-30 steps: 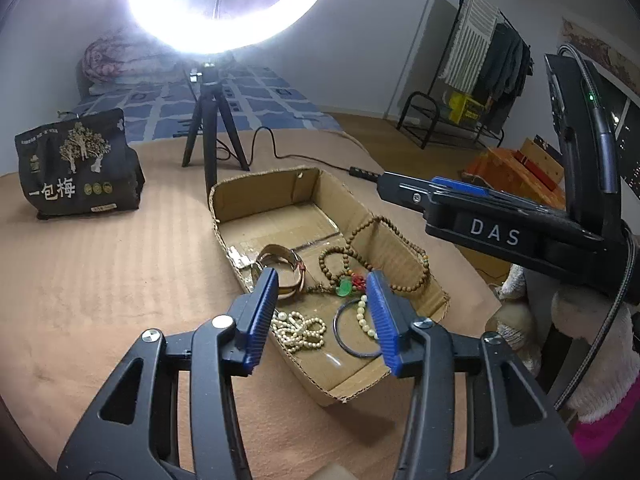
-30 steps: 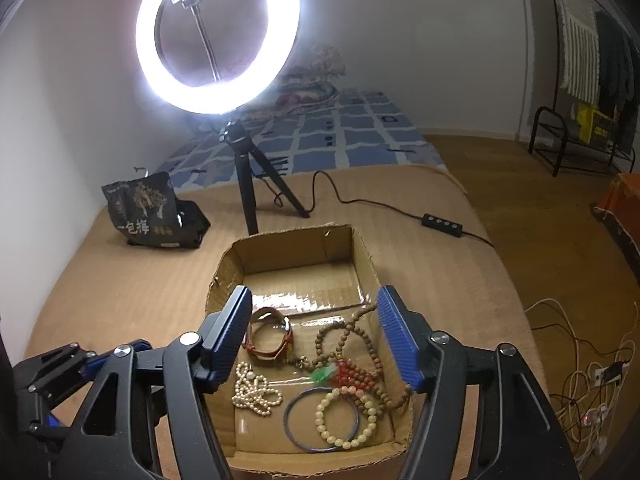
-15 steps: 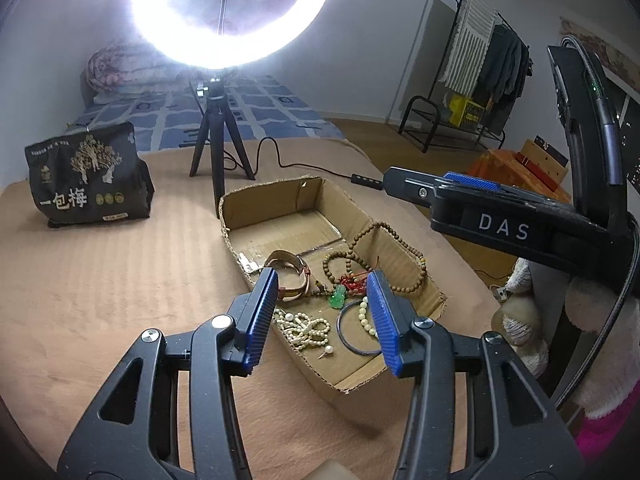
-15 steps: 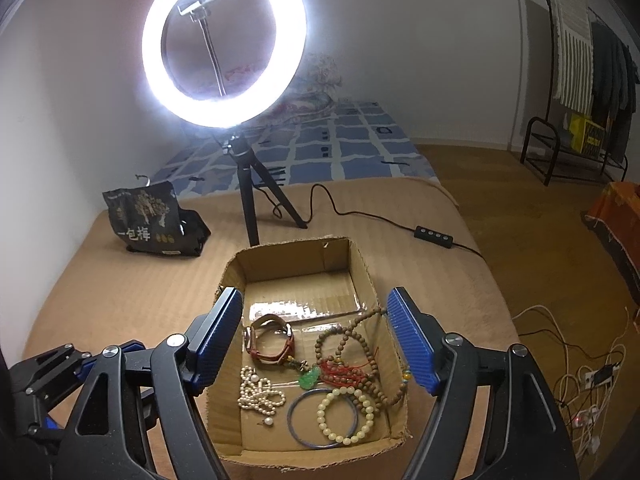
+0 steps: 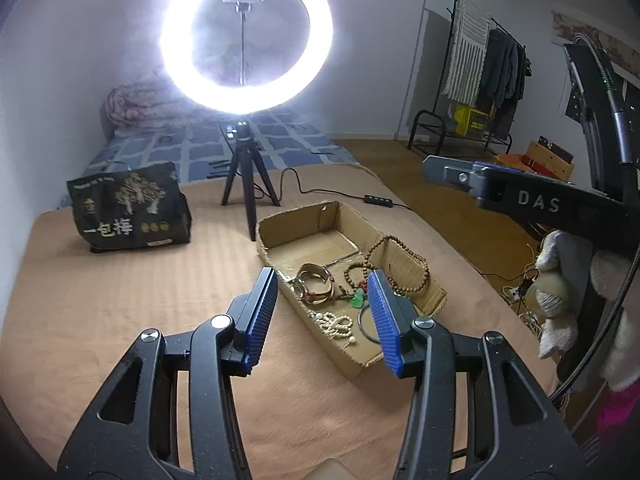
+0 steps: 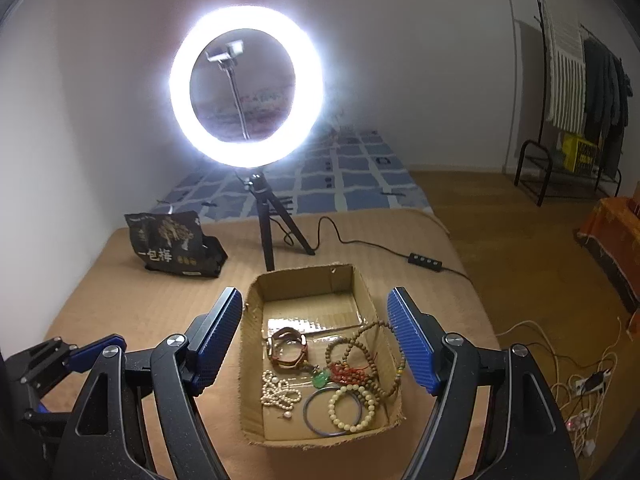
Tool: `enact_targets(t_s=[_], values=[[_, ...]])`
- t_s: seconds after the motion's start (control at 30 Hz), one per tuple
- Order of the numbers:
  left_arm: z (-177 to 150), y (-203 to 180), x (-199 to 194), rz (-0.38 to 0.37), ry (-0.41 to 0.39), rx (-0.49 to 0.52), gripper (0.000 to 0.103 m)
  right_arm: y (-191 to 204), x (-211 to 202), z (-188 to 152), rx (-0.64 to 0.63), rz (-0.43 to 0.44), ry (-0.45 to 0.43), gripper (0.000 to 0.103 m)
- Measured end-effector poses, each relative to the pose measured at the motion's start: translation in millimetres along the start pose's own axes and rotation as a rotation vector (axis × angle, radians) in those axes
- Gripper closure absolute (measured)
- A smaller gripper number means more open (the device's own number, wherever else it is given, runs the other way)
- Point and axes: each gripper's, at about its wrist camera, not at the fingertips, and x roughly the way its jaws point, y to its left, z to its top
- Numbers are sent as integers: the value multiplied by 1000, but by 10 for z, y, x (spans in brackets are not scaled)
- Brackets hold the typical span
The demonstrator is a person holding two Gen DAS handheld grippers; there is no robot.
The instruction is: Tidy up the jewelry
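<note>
An open cardboard box (image 6: 256, 364) (image 5: 276, 236) sits on the tan bedcover. It holds a brown leather bracelet (image 6: 289, 350) (image 5: 316, 282), a long wooden bead necklace (image 6: 362, 344) (image 5: 404, 264), a white pearl strand (image 6: 278, 394) (image 5: 334, 322), a cream bead bracelet (image 6: 352, 408), a blue bangle (image 6: 316, 420) and a green pendant (image 6: 320, 378) (image 5: 357, 300). My left gripper (image 5: 324, 316) is open and empty, above the box's near left edge. My right gripper (image 6: 316, 340) is open and empty, above the box. The right gripper also shows in the left wrist view (image 5: 512, 196).
A lit ring light (image 6: 246, 88) on a black tripod (image 6: 266, 232) stands just behind the box, its cable and switch (image 6: 426, 262) trailing right. A black snack bag (image 6: 176, 246) lies at the back left. Cables (image 6: 580, 392) lie on the floor at right.
Both grippers have risen and pulled back from the box, still open and empty. The box and ring light look smaller and farther. The jewelry has not moved.
</note>
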Motion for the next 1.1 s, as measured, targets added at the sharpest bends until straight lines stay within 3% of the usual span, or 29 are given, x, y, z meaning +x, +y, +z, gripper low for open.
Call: enact_targets(t_s=[0.1, 0.4, 0.63, 0.9, 1.1], values=[[-12, 22, -202, 18, -30, 11, 42, 72, -150, 6, -5, -4, -16, 28], [-75, 151, -653, 56, -66, 18, 41, 373, -622, -90, -72, -53, -58, 22], [-180, 211, -923, 81, -84, 18, 27, 478, -905, -215, -70, -61, -88, 22], [-247, 277, -1031, 89, -84, -2, 23, 522, -999, -369, -63, -85, -101, 20], [-272, 226, -1007, 123, -79, 23, 13, 540, -973, -414, -71, -132, -110, 20]])
